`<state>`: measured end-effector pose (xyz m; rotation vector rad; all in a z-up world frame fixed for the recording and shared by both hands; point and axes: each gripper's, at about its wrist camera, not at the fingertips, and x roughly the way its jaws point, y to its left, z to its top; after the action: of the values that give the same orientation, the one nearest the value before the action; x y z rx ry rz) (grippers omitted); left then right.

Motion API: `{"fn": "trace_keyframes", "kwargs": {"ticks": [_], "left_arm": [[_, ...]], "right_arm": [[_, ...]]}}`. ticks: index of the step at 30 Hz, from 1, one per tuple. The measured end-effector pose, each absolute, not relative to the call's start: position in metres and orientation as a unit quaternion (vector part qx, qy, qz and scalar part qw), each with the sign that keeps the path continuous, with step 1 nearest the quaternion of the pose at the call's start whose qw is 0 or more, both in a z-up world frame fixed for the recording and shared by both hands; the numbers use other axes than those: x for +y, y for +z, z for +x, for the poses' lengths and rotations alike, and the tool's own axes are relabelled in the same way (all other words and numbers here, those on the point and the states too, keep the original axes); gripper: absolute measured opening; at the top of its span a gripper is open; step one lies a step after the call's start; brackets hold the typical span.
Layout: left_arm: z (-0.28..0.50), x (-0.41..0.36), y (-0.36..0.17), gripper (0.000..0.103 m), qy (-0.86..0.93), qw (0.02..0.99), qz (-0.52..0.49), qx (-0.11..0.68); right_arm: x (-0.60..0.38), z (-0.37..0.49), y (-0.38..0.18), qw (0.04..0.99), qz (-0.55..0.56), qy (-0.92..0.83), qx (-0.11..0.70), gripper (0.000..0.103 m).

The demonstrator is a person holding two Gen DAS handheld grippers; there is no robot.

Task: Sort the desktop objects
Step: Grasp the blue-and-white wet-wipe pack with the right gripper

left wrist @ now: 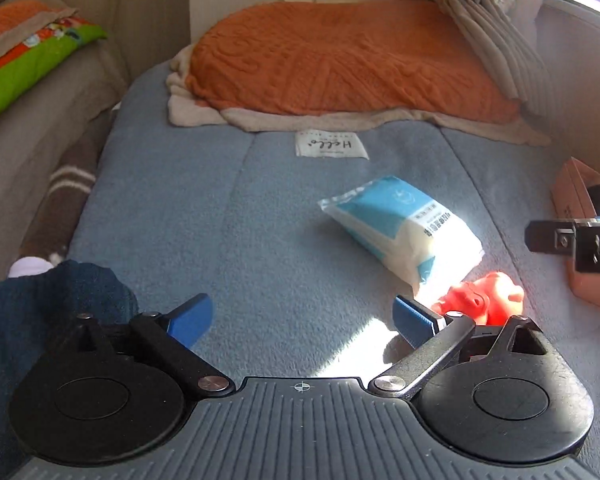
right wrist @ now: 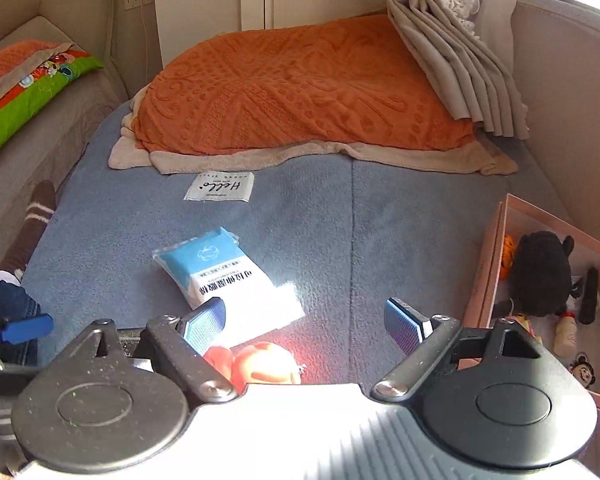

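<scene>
A blue-and-white plastic pack lies on the blue blanket, also in the right wrist view. A red toy pig lies just near of it, close under my right gripper in the right wrist view. A pink box at the right holds a black plush toy and small figures. My left gripper is open and empty above the blanket, left of the pig. My right gripper is open and empty; its body shows at the right edge of the left wrist view.
An orange blanket on a beige towel covers the far end of the bed. A white "Hello" label lies before it. A dark blue cloth and a brown striped sock are at the left edge. Curtains hang far right.
</scene>
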<state>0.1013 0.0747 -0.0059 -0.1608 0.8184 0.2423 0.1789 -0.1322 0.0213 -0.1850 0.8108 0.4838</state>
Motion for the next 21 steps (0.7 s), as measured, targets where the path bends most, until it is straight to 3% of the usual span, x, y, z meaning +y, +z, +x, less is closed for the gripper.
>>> {"fn": "trace_keyframes", "kwargs": {"ticks": [10,11,15,21], "left_arm": [[0.105,0.05,-0.023,0.1,0.075,0.901,-0.043,0.425],[0.105,0.05,-0.024,0.1,0.074,0.9,-0.044,0.427],[0.104,0.049,-0.024,0.1,0.066,0.899,-0.052,0.429],[0.104,0.047,-0.026,0.1,0.063,0.897,-0.055,0.435]], "right_arm": [[-0.04,0.239,-0.032,0.815,-0.102,0.295,0.488,0.094],[-0.036,0.239,-0.037,0.814,-0.113,0.292,0.489,0.092],[-0.035,0.233,-0.04,0.815,-0.156,0.292,0.476,0.064],[-0.082,0.223,-0.001,0.85,-0.128,0.257,0.441,0.056]]}}
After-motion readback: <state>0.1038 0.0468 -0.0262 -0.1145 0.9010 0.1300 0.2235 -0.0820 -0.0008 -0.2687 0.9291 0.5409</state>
